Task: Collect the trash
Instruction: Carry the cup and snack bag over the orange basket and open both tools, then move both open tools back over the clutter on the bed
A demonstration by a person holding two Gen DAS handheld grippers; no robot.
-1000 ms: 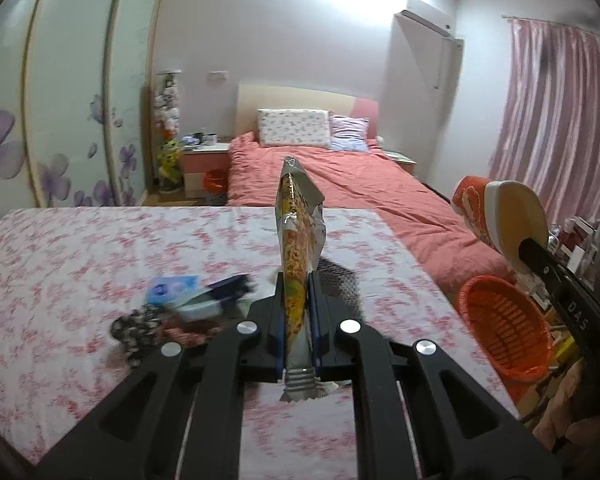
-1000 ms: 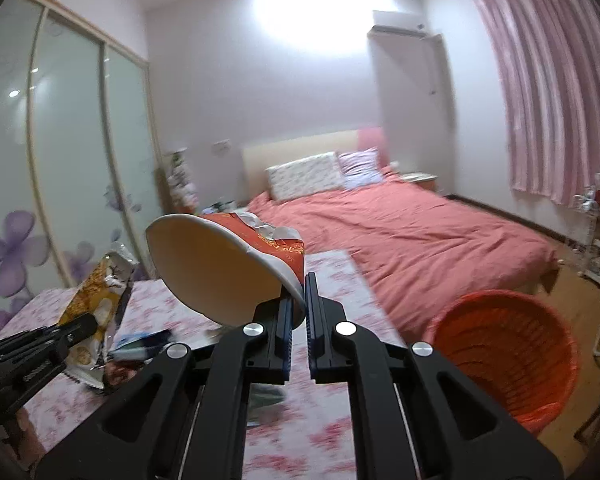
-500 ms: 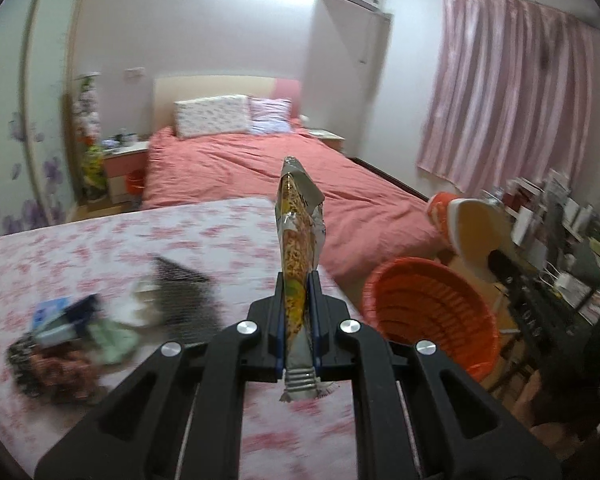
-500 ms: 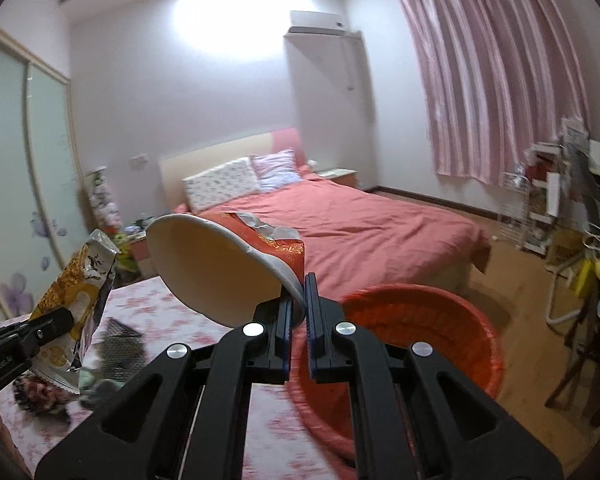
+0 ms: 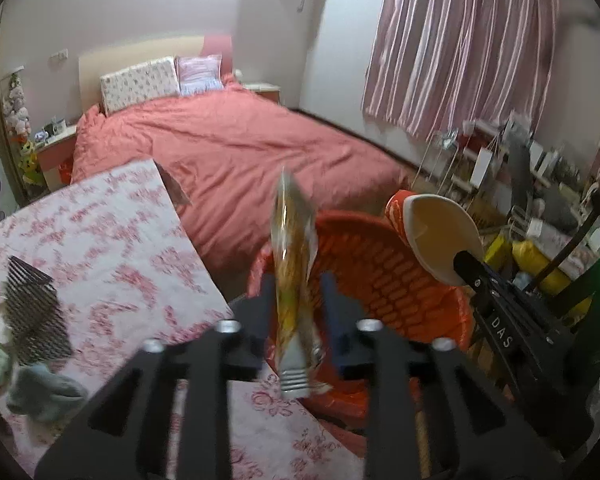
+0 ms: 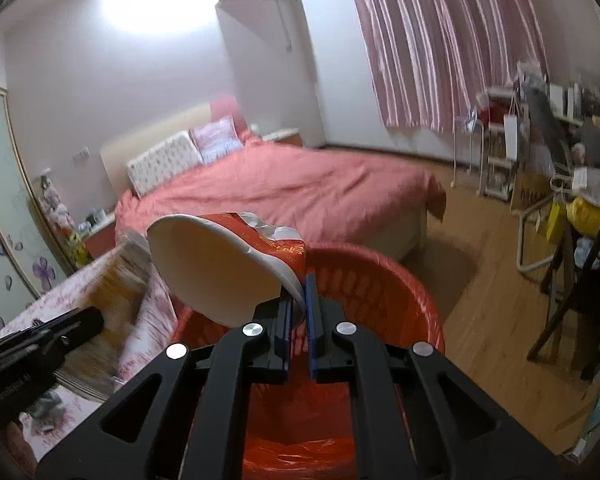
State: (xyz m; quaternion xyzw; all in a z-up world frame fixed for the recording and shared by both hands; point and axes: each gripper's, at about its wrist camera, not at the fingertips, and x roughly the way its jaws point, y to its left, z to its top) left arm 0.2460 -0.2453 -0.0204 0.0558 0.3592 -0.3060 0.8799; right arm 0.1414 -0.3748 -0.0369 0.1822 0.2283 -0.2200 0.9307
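Note:
My left gripper (image 5: 298, 300) is open, its fingers spread apart, and a yellow snack wrapper (image 5: 294, 268) stands blurred between them, over the near rim of the orange basket (image 5: 372, 264). My right gripper (image 6: 299, 300) is shut on the rim of a red and white paper noodle cup (image 6: 220, 268), tilted over the orange basket (image 6: 400, 300). The cup (image 5: 436, 240) and right gripper also show at the right in the left wrist view. The wrapper (image 6: 120, 284) appears blurred at the left in the right wrist view.
A table with a floral cloth (image 5: 112, 248) at the left carries a black mesh piece (image 5: 36, 312) and grey-green scraps (image 5: 40, 392). A bed with a red cover (image 5: 240, 160) lies behind. Cluttered shelves and a chair (image 6: 560, 208) stand at the right on the wood floor.
Both grippers swung right from the table to over the orange basket. My left gripper's fingers have opened around the snack wrapper. The right gripper still holds the cup.

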